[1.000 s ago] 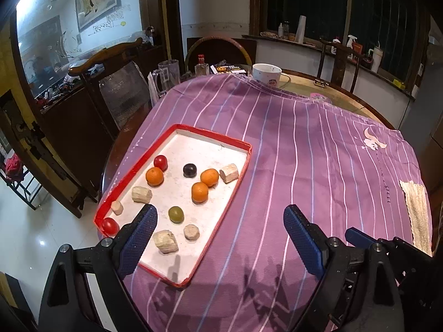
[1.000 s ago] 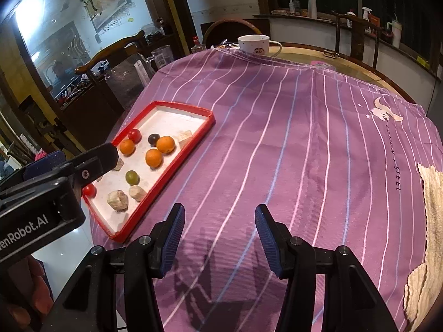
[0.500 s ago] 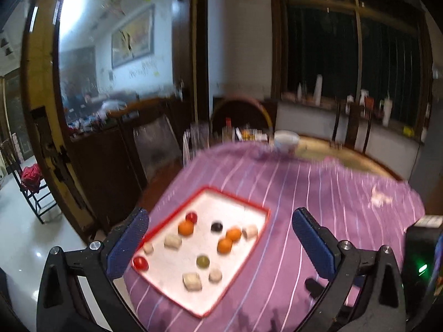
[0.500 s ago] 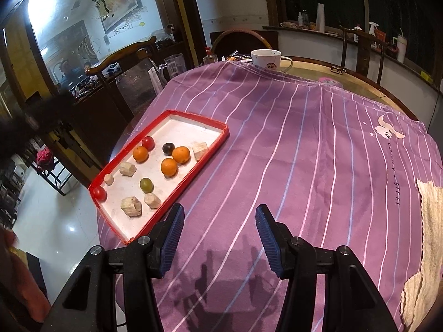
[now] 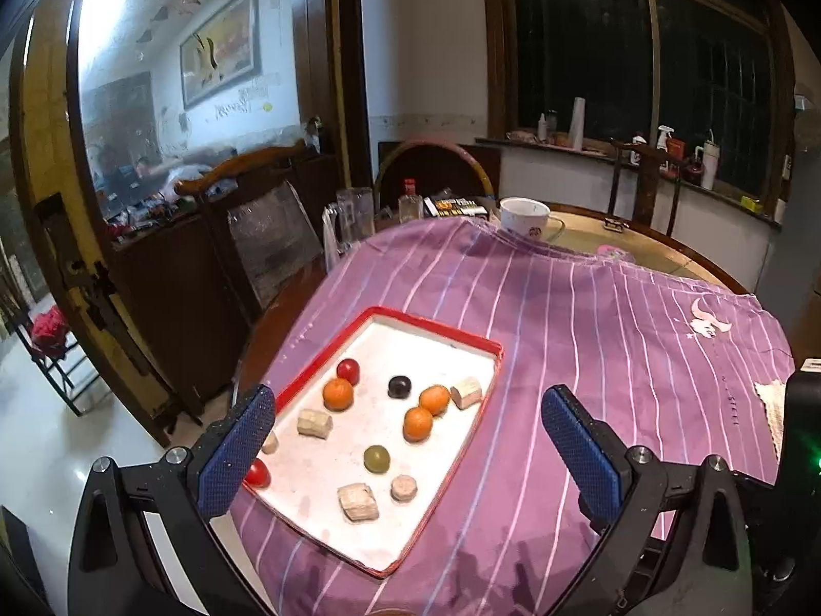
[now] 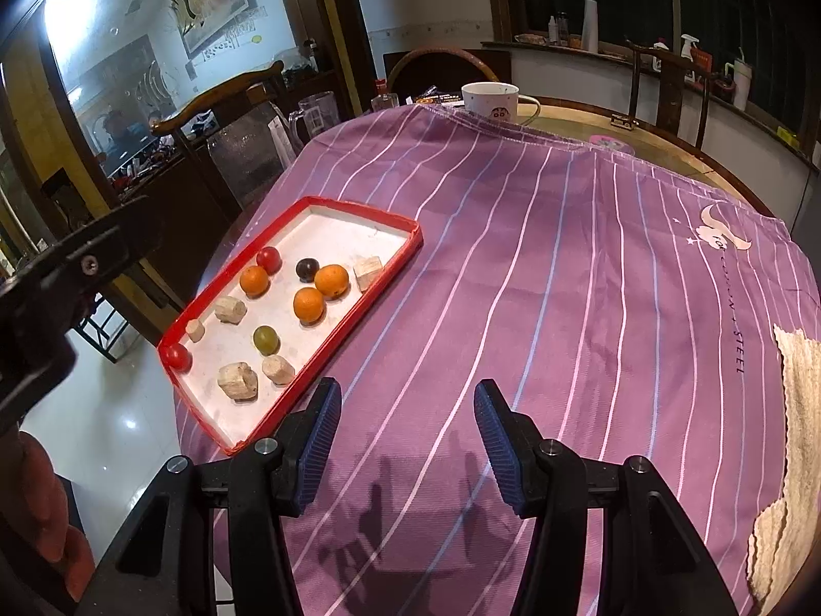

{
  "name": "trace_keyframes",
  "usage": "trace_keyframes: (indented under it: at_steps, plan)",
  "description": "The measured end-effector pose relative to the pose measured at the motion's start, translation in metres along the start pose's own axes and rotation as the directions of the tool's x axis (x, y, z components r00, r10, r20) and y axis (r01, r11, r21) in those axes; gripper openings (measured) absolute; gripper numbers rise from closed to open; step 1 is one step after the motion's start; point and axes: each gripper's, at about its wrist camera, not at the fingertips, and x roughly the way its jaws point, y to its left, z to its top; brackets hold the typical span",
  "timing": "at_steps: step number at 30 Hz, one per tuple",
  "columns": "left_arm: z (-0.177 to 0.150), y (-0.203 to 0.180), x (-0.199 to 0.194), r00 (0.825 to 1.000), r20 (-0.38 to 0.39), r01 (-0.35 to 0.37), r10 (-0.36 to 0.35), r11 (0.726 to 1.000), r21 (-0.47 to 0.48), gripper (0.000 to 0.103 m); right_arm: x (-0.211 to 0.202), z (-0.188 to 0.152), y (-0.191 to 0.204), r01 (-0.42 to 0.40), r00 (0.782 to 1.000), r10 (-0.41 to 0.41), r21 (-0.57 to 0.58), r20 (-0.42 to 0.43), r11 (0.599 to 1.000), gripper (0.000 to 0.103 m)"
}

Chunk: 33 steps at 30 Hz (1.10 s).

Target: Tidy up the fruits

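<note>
Red-rimmed tray (image 5: 318,359) holds the fruits (image 5: 417,423) scattered as before, but your left gripper (image 5: 405,436), wide open and empty, has lifted back from it while your right gripper (image 6: 405,434) hovers open over the cloth (image 6: 590,282), so nothing is sorted.

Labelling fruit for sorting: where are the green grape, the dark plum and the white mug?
Green grape (image 5: 376,458), left wrist view, its middle.
Dark plum (image 5: 399,386), left wrist view, its middle.
White mug (image 6: 490,98), right wrist view, its side wall.

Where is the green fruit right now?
The green fruit lies in the red tray, near its front end, just behind two beige chunks and in front of the oranges.
</note>
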Motion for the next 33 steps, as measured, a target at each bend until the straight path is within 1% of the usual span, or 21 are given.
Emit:
trace_keyframes:
  at_steps: [3,9,14,16,20,27,33]
  plan:
    - [-0.002,0.003,0.012,0.998,-0.058,0.036,-0.037,0.999,-0.006,0.103,0.004,0.001,0.003,0.003,1.000,-0.003,-0.001,-0.004,1.000,0.059]
    - [-0.010,0.007,0.032,0.989,-0.136,0.061,-0.059,0.998,0.013,0.103,0.014,0.003,0.012,0.004,1.000,-0.004,0.000,-0.018,1.000,0.059]
    - [-0.017,0.010,0.050,0.976,-0.203,0.088,-0.081,0.996,0.025,0.103,0.025,0.003,0.018,0.007,0.999,-0.007,0.006,-0.042,1.000,0.059]
    - [-0.019,0.011,0.057,0.971,-0.227,0.079,-0.068,0.996,0.040,0.103,0.029,0.002,0.019,0.009,0.999,-0.009,0.011,-0.050,1.000,0.059]
    - [-0.020,0.015,0.069,0.965,-0.256,0.073,-0.059,0.996,0.045,0.103,0.037,0.003,0.021,0.015,0.998,-0.013,0.023,-0.064,1.000,0.059]
    - [-0.022,0.020,0.088,0.947,-0.305,0.120,-0.101,0.992,0.044,0.103,0.050,0.006,0.026,0.021,0.996,-0.018,0.040,-0.083,0.999,0.059]
    - [-0.024,0.020,0.099,0.952,-0.303,0.085,-0.050,0.991,0.102,0.103,0.062,0.006,0.031,0.012,0.995,-0.008,0.044,-0.102,0.999,0.059]
